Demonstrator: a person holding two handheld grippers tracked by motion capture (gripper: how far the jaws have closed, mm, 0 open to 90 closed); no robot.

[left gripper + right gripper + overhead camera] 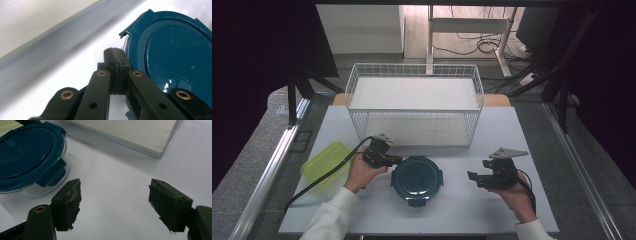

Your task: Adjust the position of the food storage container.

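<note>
**Tools flank the blue-lidded container**

Left tool (395, 160) has its jaws pressed together with nothing between them, tips just beside the left rim of the round container (417, 179). Right tool (471, 177) rests well to the container's right, jaws spread wide over bare white surface (452, 210). Left of the container lies a yellow-green lid (324, 162). Farther back stands a white wire basket (414, 102).
</note>
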